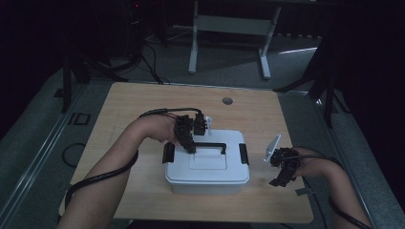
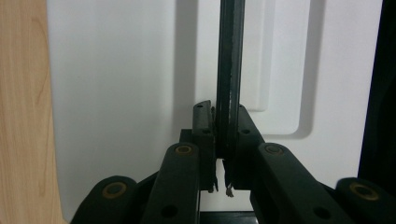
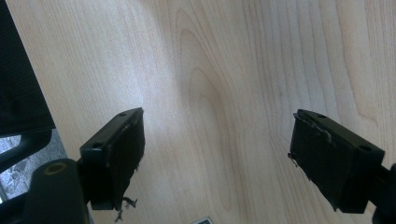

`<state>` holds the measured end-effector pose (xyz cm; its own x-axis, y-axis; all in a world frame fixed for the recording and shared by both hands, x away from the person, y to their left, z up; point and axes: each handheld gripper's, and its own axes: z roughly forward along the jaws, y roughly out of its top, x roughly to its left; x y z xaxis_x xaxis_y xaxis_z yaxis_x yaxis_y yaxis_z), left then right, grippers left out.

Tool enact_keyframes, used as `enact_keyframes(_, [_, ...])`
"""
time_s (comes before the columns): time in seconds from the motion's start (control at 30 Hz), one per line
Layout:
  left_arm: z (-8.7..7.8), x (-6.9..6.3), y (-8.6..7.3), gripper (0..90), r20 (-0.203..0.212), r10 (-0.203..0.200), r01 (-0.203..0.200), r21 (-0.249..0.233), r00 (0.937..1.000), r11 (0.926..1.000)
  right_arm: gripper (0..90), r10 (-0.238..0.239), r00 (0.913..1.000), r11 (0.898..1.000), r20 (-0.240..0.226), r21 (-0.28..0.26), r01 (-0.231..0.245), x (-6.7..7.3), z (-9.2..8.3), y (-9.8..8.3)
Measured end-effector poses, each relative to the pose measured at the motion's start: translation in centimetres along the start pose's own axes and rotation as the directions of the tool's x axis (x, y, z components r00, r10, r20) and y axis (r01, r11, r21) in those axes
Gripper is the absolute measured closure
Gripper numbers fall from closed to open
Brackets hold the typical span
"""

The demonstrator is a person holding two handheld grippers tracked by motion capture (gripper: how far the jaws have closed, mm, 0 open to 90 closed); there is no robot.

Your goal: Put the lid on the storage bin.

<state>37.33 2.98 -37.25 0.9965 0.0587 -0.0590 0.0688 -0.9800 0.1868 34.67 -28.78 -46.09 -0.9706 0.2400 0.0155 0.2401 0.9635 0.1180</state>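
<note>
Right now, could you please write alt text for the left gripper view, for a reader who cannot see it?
The left claw is shut on the black carry handle of a white storage box lid. A strip of wooden table shows at the left edge.

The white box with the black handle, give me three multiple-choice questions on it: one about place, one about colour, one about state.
1. Where does the white box stand?
A. on the wooden table
B. on the floor
C. on a chair

2. What colour are the side latches?
A. white
B. black
C. red

3. What is the left hand-held gripper doing?
A. hanging open above the box
B. lying on the table
C. clamped on the black handle

Answers: 1 A, the high view shows the box on the tabletop. 2 B, both latches are dark against the white lid. 3 C, the left gripper view shows the jaws pressed on either side of the bar.
</note>
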Motion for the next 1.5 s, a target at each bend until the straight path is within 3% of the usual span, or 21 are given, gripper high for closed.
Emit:
enact_keyframes(0.23, [0.0,0.1,0.2,83.0,0.003,-0.008,0.008,0.015,1.0,0.9999,17.7,-0.002,1.0,1.0,-0.003,0.0,0.002,0.0,0.2,0.0])
enact_keyframes(0.4, [-0.1,0.0,0.4,81.4,-0.016,0.01,-0.01,0.01,0.9998,0.9999,17.7,-0.003,1.0,1.0,-0.002,-0.004,0.003,0.0,0.0,0.1])
enact_keyframes(0.53, [-0.3,0.1,0.3,64.2,-0.047,-0.023,0.023,-0.002,0.9986,0.9997,17.6,0.0,1.0,1.0,-0.002,-0.004,0.0,0.0,-0.1,0.2])
enact_keyframes(0.73, [-0.8,0.1,-0.1,30.8,-0.08,-0.071,0.067,-0.046,0.9943,0.9967,17.2,0.005,1.0,1.0,-0.001,-0.012,-0.005,0.0,-0.3,0.2])
enact_keyframes(0.77, [-1.1,0.1,-0.2,25.9,-0.069,-0.105,0.101,-0.066,0.9921,0.9927,17.0,0.006,1.0,1.0,-0.002,-0.012,-0.006,0.0,-0.2,0.2])
enact_keyframes(0.83, [-1.3,0.0,-0.3,15.6,-0.104,-0.11,0.103,-0.073,0.9885,0.992,16.6,0.003,1.0,1.0,0.0,-0.013,-0.003,0.0,-0.2,0.2])
enact_keyframes(1.0, [-1.4,0.0,-0.8,6.4,-0.104,-0.123,0.113,-0.095,0.9869,0.989,15.5,-0.004,1.0,1.0,0.001,-0.016,0.004,0.0,-0.3,0.4])
enact_keyframes(1.03, [-1.4,-0.1,-1.3,4.9,-0.14,-0.107,0.091,-0.114,0.9843,0.9892,15.3,0.003,1.0,1.0,0.004,-0.021,-0.003,0.1,-0.3,0.4])
enact_keyframes(1.17, [-1.5,-0.2,-2.2,2.5,-0.141,-0.082,0.059,-0.16,0.9866,0.9854,13.1,0.006,0.9999,1.0,0.01,-0.024,-0.006,-0.1,-0.4,0.3])
enact_keyframes(1.47, [-1.8,-0.7,-3.9,2.6,-0.155,-0.084,0.056,-0.177,0.9843,0.9827,12.8,0.023,0.9991,0.999,0.035,-0.043,-0.022,-0.2,-0.9,0.5])
enact_keyframes(1.5, [-1.9,-0.8,-4.8,2.6,-0.157,-0.097,0.066,-0.193,0.9829,0.9789,13.4,0.027,0.9987,0.999,0.042,-0.045,-0.026,-0.3,-1.0,0.5])
